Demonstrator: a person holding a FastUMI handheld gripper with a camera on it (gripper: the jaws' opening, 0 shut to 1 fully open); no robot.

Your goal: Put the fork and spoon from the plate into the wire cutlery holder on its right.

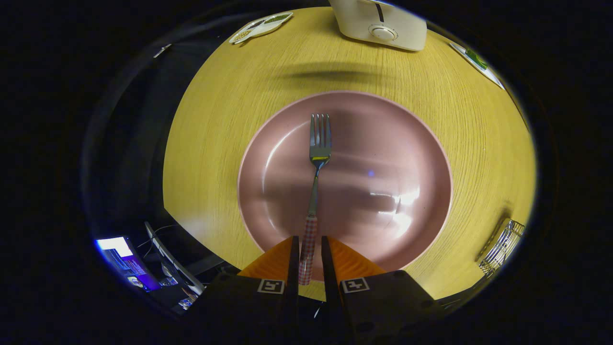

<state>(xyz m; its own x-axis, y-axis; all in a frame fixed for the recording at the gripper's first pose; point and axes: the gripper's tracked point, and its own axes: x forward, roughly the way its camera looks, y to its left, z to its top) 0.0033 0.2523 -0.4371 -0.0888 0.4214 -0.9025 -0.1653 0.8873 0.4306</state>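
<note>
The tongs (307, 249) point across a round pink plate (412, 143) that sits on a yellow wood-grain tabletop (215, 120). A fork (316, 167) lies along the middle of the plate, its tines pointing away from the tongs and its checked handle running back between the two fingers (293, 261). The fingers stand close on either side of that handle with only a sliver of space showing, so they look clamped on it, though from this angle I cannot be sure both press against it. The fork's metal neck and head lie just ahead of the fingertips, over the plate's well. To the right of the plate, near the tabletop's edge, stands the wire cutlery holder (500, 247), well apart from the fork. Beyond the plate, at the far side of the tabletop, are a cream-coloured appliance (383, 24) with a round dial and a small divided dish (261, 27).
</note>
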